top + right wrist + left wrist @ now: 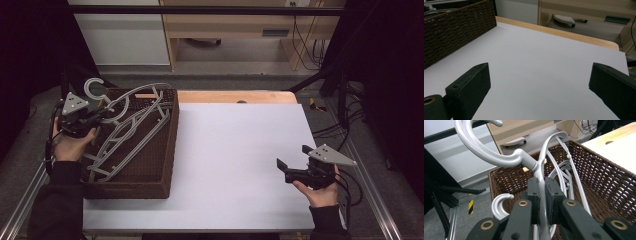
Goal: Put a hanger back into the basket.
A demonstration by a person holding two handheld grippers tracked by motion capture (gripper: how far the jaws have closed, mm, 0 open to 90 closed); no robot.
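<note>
The left gripper (102, 113) had its jaws pressed shut on the thin neck of a silver-grey plastic clothes hanger (131, 107), just below its hook. That hanger sat over the far left corner of the dark brown woven wicker basket (170, 150). Its hook curled up and away beyond the basket's far rim, and its long axis ran from the far rim down towards the basket's near left corner, tilted rather than flat. A second silver-grey hanger (117, 152) lay under it inside the basket along much the same line.

The left gripper view showed the grip closely: both black pads clamped flat against the hanger's (541, 173) stem, the big hook arching up and left above the basket (599, 177), and a smaller silver hook (499, 203) near the basket's outer corner. The high view could not settle that contact, but it gave the whole length of the hanger.

The right gripper (291, 162) hovered over the white counter (235, 165), well to the right of the basket, its jaws spread wide with nothing between them. The right gripper view confirmed the gap, with bare counter (536, 67) between the jaws and the basket's wall (456, 32) at the upper left
</note>
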